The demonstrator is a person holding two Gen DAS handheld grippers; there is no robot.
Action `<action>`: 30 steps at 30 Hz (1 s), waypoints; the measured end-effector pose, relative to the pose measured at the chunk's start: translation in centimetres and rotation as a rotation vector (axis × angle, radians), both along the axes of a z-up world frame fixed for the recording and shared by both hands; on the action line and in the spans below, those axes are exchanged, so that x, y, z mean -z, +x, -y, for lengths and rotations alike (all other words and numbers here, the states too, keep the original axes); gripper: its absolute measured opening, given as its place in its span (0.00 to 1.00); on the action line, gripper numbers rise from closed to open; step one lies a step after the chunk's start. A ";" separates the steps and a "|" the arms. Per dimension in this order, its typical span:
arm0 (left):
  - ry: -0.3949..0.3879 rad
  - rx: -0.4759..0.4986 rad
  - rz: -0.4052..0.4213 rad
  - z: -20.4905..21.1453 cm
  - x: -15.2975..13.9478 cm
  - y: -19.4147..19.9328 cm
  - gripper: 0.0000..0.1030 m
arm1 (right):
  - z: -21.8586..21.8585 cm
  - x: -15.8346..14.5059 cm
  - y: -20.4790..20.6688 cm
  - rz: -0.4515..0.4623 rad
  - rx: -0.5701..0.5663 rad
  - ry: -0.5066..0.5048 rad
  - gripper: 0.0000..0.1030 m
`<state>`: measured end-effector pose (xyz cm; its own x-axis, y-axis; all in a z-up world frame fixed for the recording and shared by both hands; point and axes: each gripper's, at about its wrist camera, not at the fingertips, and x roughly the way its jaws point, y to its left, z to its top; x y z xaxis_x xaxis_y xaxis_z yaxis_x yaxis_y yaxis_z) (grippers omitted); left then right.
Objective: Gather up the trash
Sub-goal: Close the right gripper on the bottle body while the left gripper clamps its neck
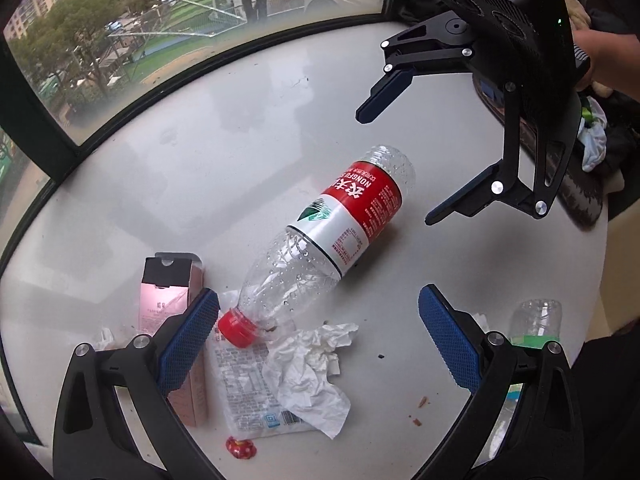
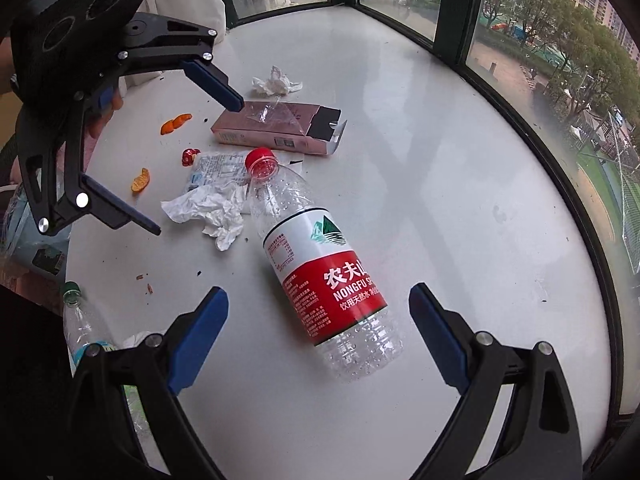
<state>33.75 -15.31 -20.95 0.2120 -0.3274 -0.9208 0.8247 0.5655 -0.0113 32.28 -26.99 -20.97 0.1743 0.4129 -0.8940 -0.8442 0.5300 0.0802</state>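
Progress: nothing is collected yet; all the trash lies loose on the sill [image 2: 460,184].
Bottle [image 2: 316,256]: at 12 o'clock between your right gripper [image 2: 318,320] fingers, untouched.
Grippers: your left gripper [image 1: 318,334] and right both gape wide, empty.
Left: tissue [image 1: 310,368], pink box [image 2: 276,128], wrapper [image 1: 244,392], peels [image 2: 140,180].

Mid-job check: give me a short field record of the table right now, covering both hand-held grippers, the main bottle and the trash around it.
left hand-held gripper: open, empty, over the bottle's cap end
right hand-held gripper: open, empty, over the bottle's base end
clear plastic water bottle with red label and red cap: lying on its side, ungripped
crumpled white tissue: beside the bottle neck
pink cardboard box: lying flat, end flap open
orange peel pieces: scattered on the white table
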 end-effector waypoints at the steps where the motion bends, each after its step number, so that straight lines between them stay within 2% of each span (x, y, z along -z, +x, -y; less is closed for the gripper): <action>1: 0.009 0.022 0.001 0.4 0.4 0.4 0.94 | -0.1 0.3 0.3 -0.009 -0.019 -0.005 0.86; 12: 0.095 0.246 -0.037 3.5 4.8 2.3 0.94 | -1.3 4.0 1.7 -0.061 -0.164 -0.066 0.86; 17: 0.093 0.312 -0.041 4.5 5.8 2.5 0.94 | -1.7 4.8 2.2 -0.069 -0.189 -0.068 0.86; 18: 0.093 0.323 -0.043 4.6 6.0 2.6 0.93 | -1.7 5.0 2.3 -0.074 -0.193 -0.068 0.86; 19: 0.094 0.332 -0.046 4.7 6.2 2.7 0.90 | -1.8 5.1 2.4 -0.075 -0.197 -0.067 0.82; 20: 0.099 0.339 -0.046 4.8 6.4 2.7 0.86 | -1.8 5.2 2.5 -0.077 -0.199 -0.069 0.75; 22: 0.109 0.352 -0.041 4.9 6.8 2.8 0.80 | -1.8 5.3 2.7 -0.078 -0.202 -0.071 0.70; 27: 0.124 0.361 -0.045 5.2 7.7 2.9 0.70 | -1.8 5.7 2.5 -0.077 -0.218 -0.080 0.69; 28: 0.125 0.363 -0.046 5.2 7.7 3.0 0.67 | -1.8 5.8 2.4 -0.078 -0.223 -0.082 0.66; 30: 0.129 0.373 -0.043 5.4 7.7 2.9 0.66 | -1.8 5.8 2.3 -0.074 -0.227 -0.084 0.65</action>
<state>36.68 -20.67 -28.66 0.0607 -0.2556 -0.9649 0.9741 0.2260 0.0014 34.56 -25.19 -26.72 0.0183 0.3574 -0.9338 -0.9358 0.3350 0.1098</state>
